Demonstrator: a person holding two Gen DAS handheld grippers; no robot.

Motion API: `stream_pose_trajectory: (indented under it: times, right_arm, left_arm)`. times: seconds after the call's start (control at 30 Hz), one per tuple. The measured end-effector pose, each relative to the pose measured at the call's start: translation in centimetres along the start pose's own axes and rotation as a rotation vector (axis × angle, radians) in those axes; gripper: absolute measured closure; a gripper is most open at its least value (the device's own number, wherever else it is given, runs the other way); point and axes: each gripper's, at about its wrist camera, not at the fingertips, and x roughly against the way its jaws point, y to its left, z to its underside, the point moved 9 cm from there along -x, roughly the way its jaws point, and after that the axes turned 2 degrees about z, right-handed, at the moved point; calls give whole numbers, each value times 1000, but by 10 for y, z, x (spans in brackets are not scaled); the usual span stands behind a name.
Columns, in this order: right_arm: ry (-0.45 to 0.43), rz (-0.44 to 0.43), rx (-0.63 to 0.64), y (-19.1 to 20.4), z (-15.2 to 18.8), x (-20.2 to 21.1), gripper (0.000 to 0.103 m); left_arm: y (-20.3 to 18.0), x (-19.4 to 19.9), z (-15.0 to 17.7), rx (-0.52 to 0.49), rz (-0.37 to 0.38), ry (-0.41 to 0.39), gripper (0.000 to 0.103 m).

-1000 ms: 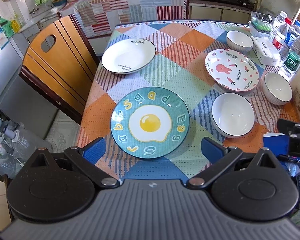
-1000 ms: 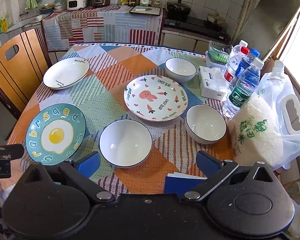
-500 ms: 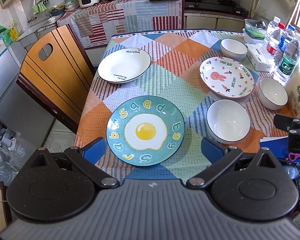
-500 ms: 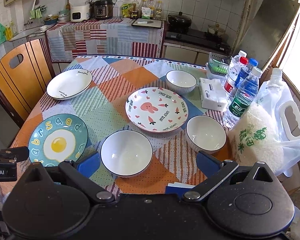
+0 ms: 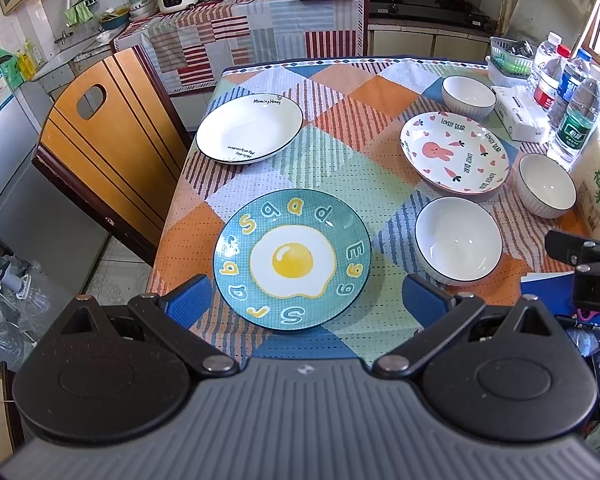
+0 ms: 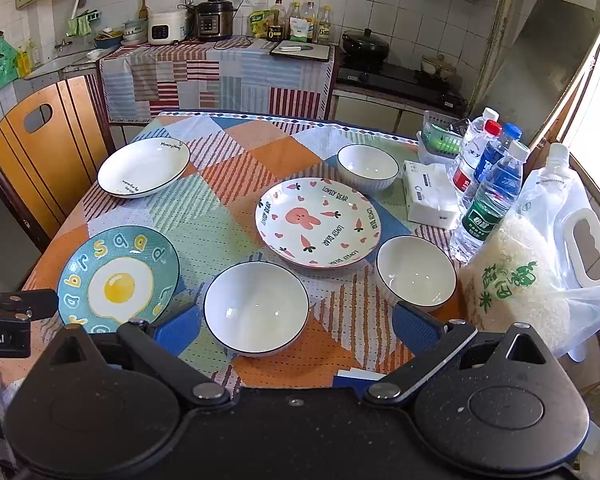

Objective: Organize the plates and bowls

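Left wrist: left gripper (image 5: 306, 300) spread wide, holding nothing, above the table's (image 5: 188, 236) near edge with the egg plate (image 5: 292, 259) between its fingers; white plate (image 5: 249, 128) by the left edge; bunny plate (image 5: 455, 152) toward the right edge; 3 bowls apart: bowl (image 5: 458, 239) near edge, 1 (image 5: 546, 184) right, 1 (image 5: 468, 96) far; right wrist: right gripper (image 6: 298, 326) spread, empty, over the near bowl.

Table (image 6: 236, 168) — checked cloth, plates (image 6: 318, 222), bowls (image 6: 256, 306)
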Motion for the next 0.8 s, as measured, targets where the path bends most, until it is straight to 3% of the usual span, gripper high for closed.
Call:
stream_pose_trajectory:
  times: [0.37,0.63,0.73,0.8]
  right_arm:
    - [-21,-75,-74,6,-5,-16,0]
    - [-207,-159,27,36,-43,-14,0]
    - [-316,-239,54,46,-65,-13,0]
    - [-318,-271,48,50,-82,-20,0]
  left_arm:
    - [8,-14,1,17,19,26,0]
    - [30,-25,-23,19,30,6,0]
    - [41,-24,-42,37,82,-39,0]
    - [52,-23,-53,52,108,-52,0]
